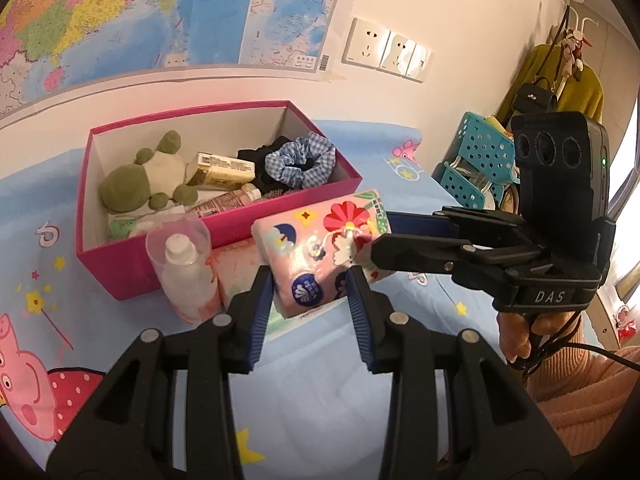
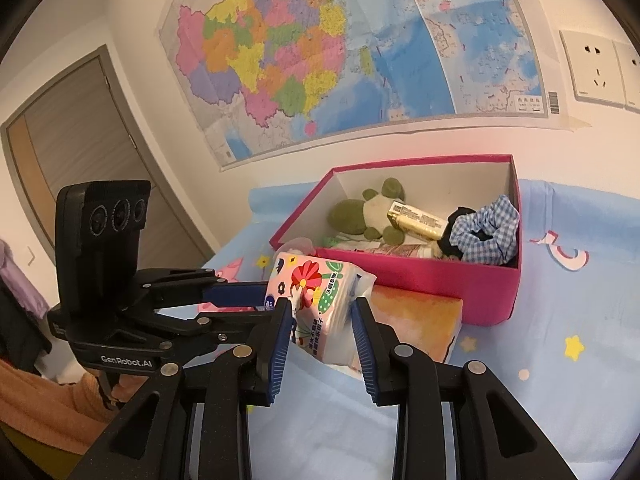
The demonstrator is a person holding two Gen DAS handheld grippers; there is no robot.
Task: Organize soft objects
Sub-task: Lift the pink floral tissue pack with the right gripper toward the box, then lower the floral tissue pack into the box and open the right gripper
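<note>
Two hand-held grippers hold one floral tissue pack between them, above the blue cartoon-print bed sheet. Left hand-held gripper: blue pads pinch the near end of the pack. Right hand-held gripper: jaws pinch the other end of the same pack, which bulges between the pads.

Position of the pack: raised clear of the sheet, just in front of the near wall of the pink box, over an orange-and-white packet that lies against that wall.

Contents of the box: green plush toy, yellow carton, blue gingham scrunchie, black cloth item and a tube.

Beside the box, toward the left edge of the bed: clear bottle with domed cap, upright.
</note>
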